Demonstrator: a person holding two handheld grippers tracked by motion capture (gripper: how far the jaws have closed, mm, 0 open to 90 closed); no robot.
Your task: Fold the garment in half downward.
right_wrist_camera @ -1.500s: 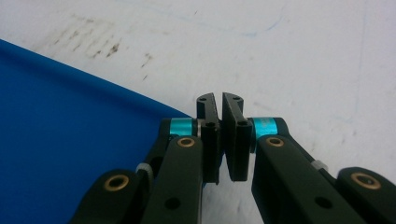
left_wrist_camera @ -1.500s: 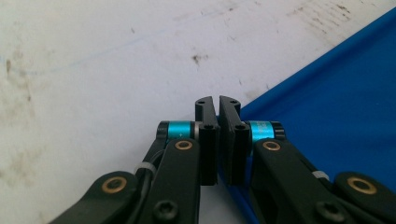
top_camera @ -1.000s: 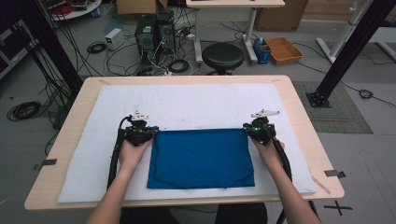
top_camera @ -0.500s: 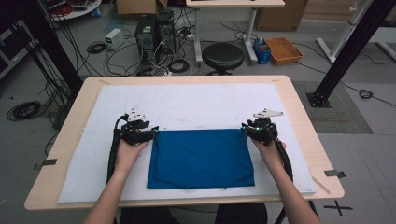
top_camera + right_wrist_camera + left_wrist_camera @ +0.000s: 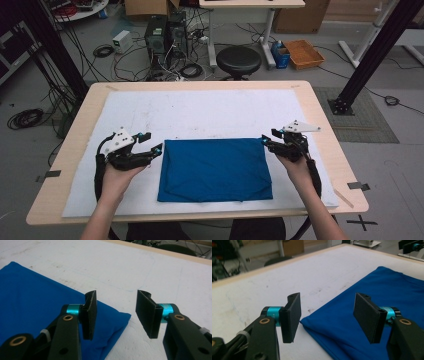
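Observation:
A blue cloth [image 5: 215, 170], folded into a rectangle, lies flat on the white mat [image 5: 200, 110]. My left gripper [image 5: 156, 150] hovers just left of the cloth's far left corner. Its jaws have just been opening and stand wide apart with nothing between them. In the left gripper view the left gripper [image 5: 327, 317] looks over that corner of the cloth [image 5: 387, 290]. My right gripper [image 5: 266, 143] sits just off the far right corner, its jaws also just opened and empty. In the right gripper view the right gripper [image 5: 117, 315] frames bare mat beside the cloth [image 5: 37, 297].
The mat covers most of a wooden table [image 5: 320, 115]. On the floor beyond the far edge are a black stool [image 5: 238, 60], computer cases [image 5: 165, 32], cables and an orange tray [image 5: 303, 52]. A black frame post [image 5: 365, 55] rises at the right.
Both grippers have opened and let go of the cloth's far corners. The left one has drawn back to the left, the right one slightly to the right. The cloth lies still.

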